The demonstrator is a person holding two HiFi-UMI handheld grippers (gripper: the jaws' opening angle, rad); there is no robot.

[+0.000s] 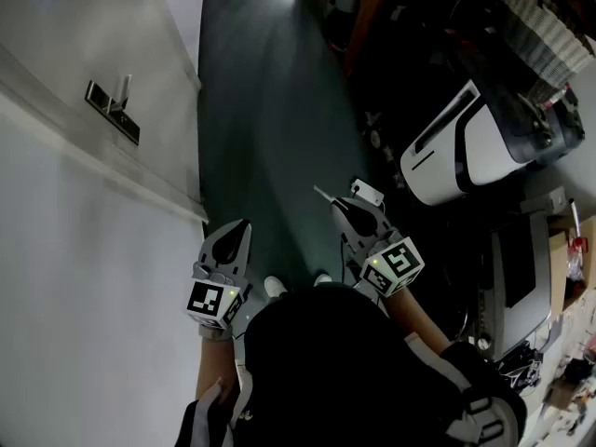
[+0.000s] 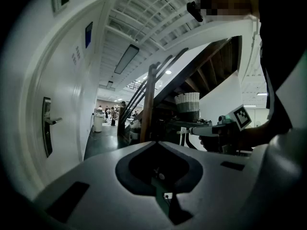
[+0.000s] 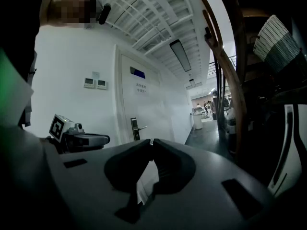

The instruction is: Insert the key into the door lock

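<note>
The door lock (image 1: 112, 110), a dark plate with a silver lever handle, sits on the white door (image 1: 84, 250) at the head view's left; it also shows as the lock plate (image 2: 47, 126) and lock plate (image 3: 135, 128). My right gripper (image 1: 339, 203) is shut on a thin key (image 1: 322, 194) that pokes out past its tips, well away from the door. In the right gripper view its jaws (image 3: 151, 142) meet, and the key barely shows. My left gripper (image 1: 245, 223) hangs beside it, shut with nothing in it (image 2: 157, 143).
A white-and-black machine (image 1: 466, 142) stands on the dark floor (image 1: 270, 110) to the right, with a wicker basket (image 1: 549, 17) beyond. A wooden stair post (image 2: 148, 104) rises ahead. People stand far down the corridor (image 2: 112, 114).
</note>
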